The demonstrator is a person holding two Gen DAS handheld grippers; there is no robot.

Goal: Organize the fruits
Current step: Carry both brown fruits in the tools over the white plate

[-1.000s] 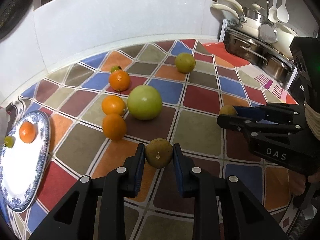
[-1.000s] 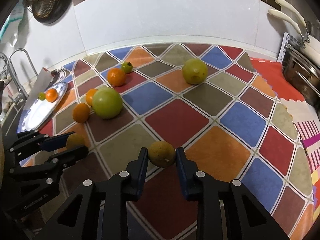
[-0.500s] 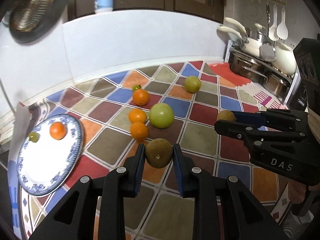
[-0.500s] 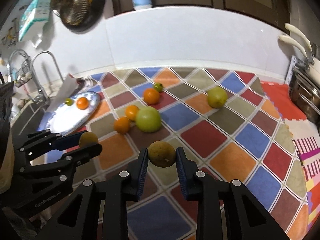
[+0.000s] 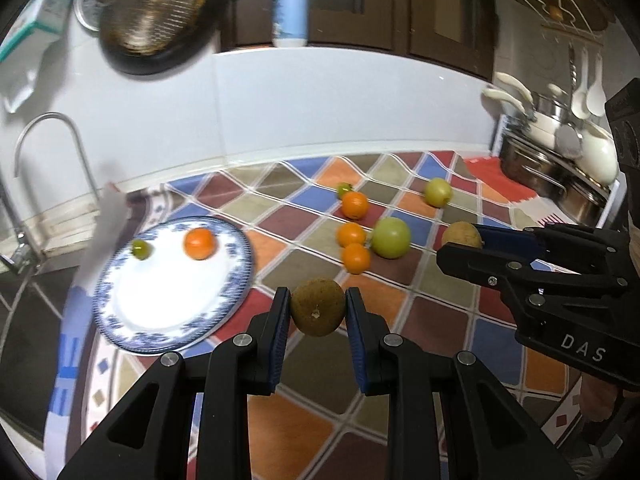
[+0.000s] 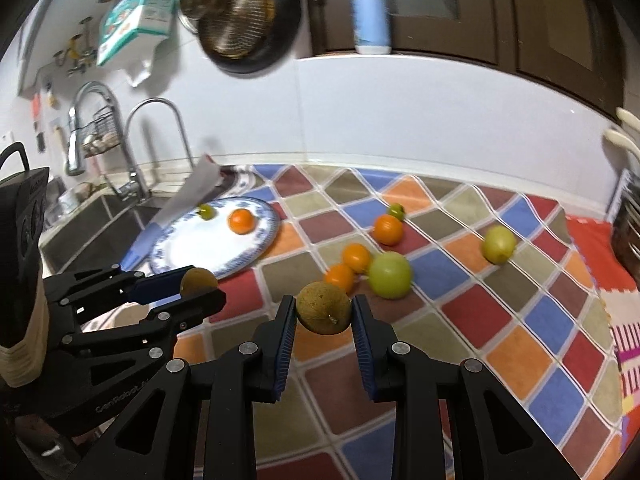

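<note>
The round brown rough-skinned fruit [image 5: 318, 306] is clamped between the jaws of the left gripper [image 5: 317, 312], held above the counter [image 5: 448, 316] just right of the blue-and-white patterned plate [image 5: 120, 320]. A second round brown fruit [image 6: 324, 308] is clamped between the jaws of the right gripper [image 6: 324, 314], also clear of the counter surface.

On the plate lie one small orange citrus fruit [image 5: 199, 243] and one small green fruit [image 5: 140, 249], apart from each other.

On the counter, beyond both grippers, three orange citrus fruits lie around a large green round fruit [image 5: 391, 237]: two of them [image 5: 351, 234] [image 5: 355, 258] just left of it, the third [image 5: 354, 205] farther back. A small green fruit with a stem [image 5: 343, 189] sits just behind that third one. A yellow-green round fruit [image 5: 437, 192] lies well apart to the right.

The counter carries a multicoloured diamond-pattern mat [image 6: 520, 320]. A steel sink [image 6: 100, 232] with a curved tap [image 6: 160, 128] borders the plate side. Stacked steel pots [image 5: 560, 168] stand at the far right. A blue-and-white pump bottle [image 5: 291, 8] stands on the ledge above the white backsplash.
</note>
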